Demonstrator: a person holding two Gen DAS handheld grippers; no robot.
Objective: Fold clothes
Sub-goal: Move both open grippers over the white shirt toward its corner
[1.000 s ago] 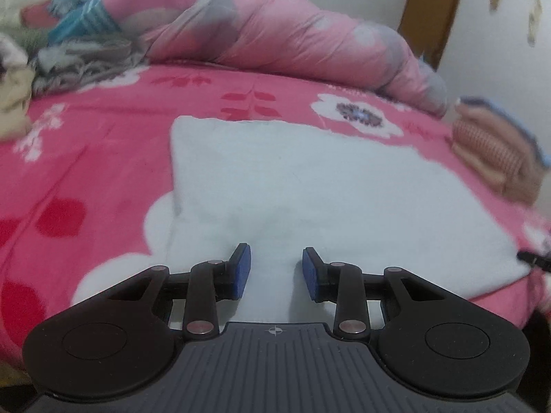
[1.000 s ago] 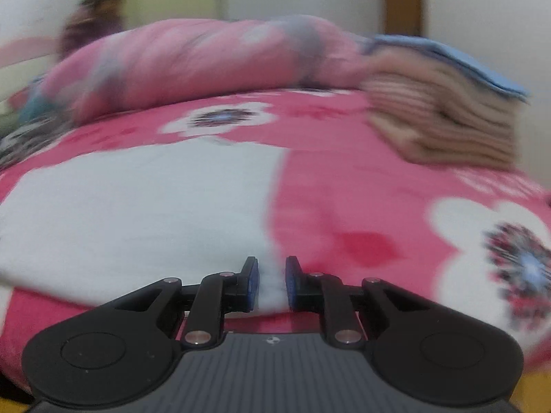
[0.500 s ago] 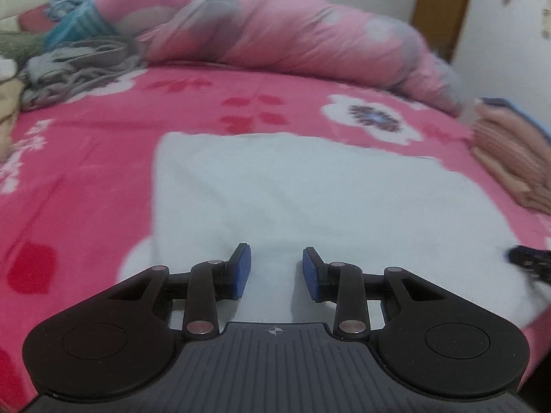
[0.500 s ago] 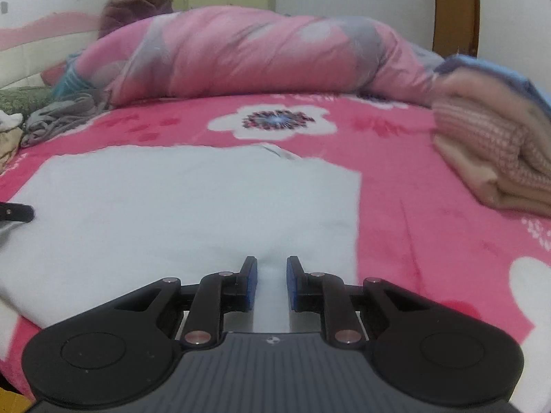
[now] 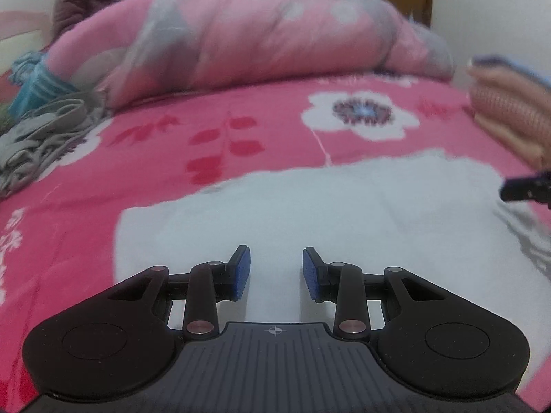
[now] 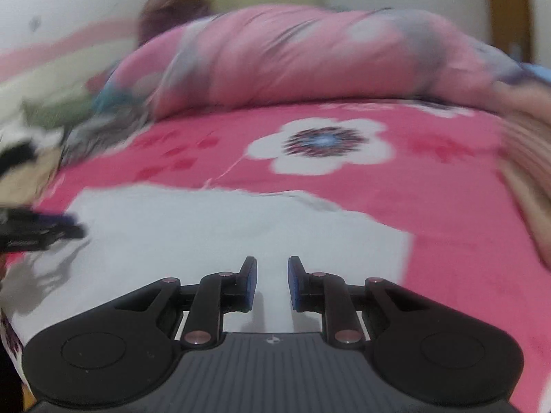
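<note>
A white cloth (image 5: pixel 344 206) lies spread on the pink flowered bed (image 5: pixel 155 158). My left gripper (image 5: pixel 276 272) holds its near edge, the blue pads a little apart with the white fabric filling the gap between them. My right gripper (image 6: pixel 272 282) grips the same near edge further right, its pads closer together over the cloth (image 6: pixel 206 227). The near edge is raised, and a shadow falls under it at the lower left of the right wrist view. Each gripper shows in the other's view: the right gripper (image 5: pixel 527 187) at the right edge, the left gripper (image 6: pixel 41 232) at the left edge.
A rolled pink and grey duvet (image 5: pixel 258 41) lies across the back of the bed. A pile of folded clothes (image 5: pixel 509 113) sits at the right. Crumpled grey clothes (image 5: pixel 41 137) lie at the left. A person (image 5: pixel 89 0) sits behind the duvet.
Both grippers have moved forward across the bed with the cloth's near edge. The cloth's far edge now looks much closer, and the views have swung and blurred.
</note>
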